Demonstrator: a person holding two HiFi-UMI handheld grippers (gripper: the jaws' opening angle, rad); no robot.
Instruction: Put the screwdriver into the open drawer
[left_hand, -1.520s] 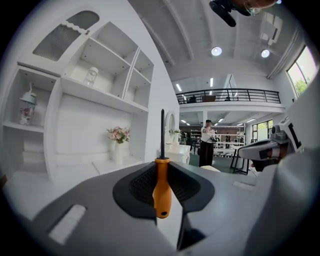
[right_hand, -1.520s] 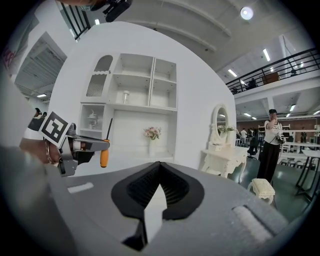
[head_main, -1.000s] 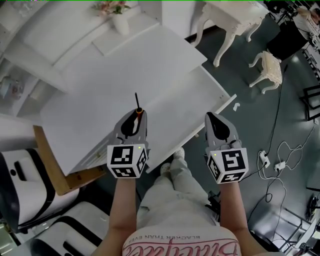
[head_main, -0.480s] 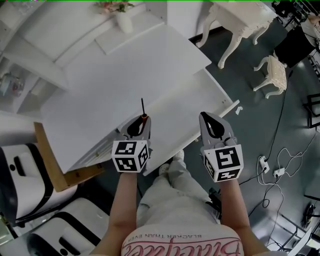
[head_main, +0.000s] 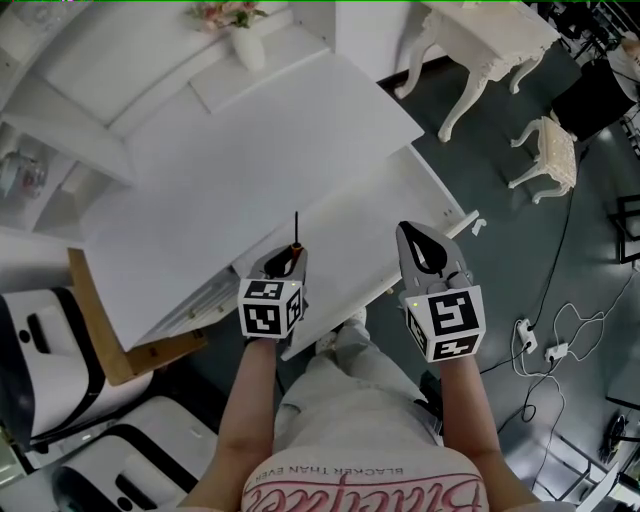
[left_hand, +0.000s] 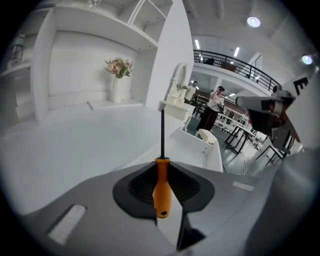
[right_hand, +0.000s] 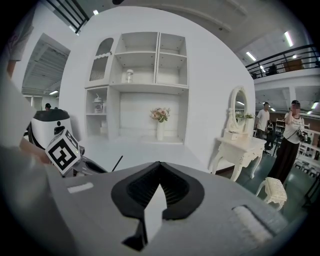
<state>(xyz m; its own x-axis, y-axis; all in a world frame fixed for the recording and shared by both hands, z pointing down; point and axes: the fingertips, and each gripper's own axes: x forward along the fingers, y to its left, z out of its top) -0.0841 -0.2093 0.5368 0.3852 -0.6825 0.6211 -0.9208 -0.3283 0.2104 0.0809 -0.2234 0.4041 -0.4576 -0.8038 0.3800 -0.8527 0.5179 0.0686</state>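
Low in the centre of the head view, the left gripper (head_main: 288, 262) clamps the orange handle of the screwdriver (head_main: 296, 240), its shaft pointing up-frame, while the right gripper (head_main: 418, 240) beside it has its jaws together and empty, with the open drawer (head_main: 400, 215) just ahead and the white desk (head_main: 200, 190) beyond.

Head view: the person's shirt (head_main: 360, 478), at the bottom edge, carries "BLACKER THAN EVER" in small grey capitals, upside down to the camera. Large pink script beside it is not legible.

Cube (head_main: 270, 308) on left gripper (head_main: 288, 256) and cube (head_main: 447, 322) on right gripper (head_main: 428, 240): square black-and-white code markers, no letters.

Left gripper view: a lone black "E" on the wall (left_hand: 300, 84) at the right edge.
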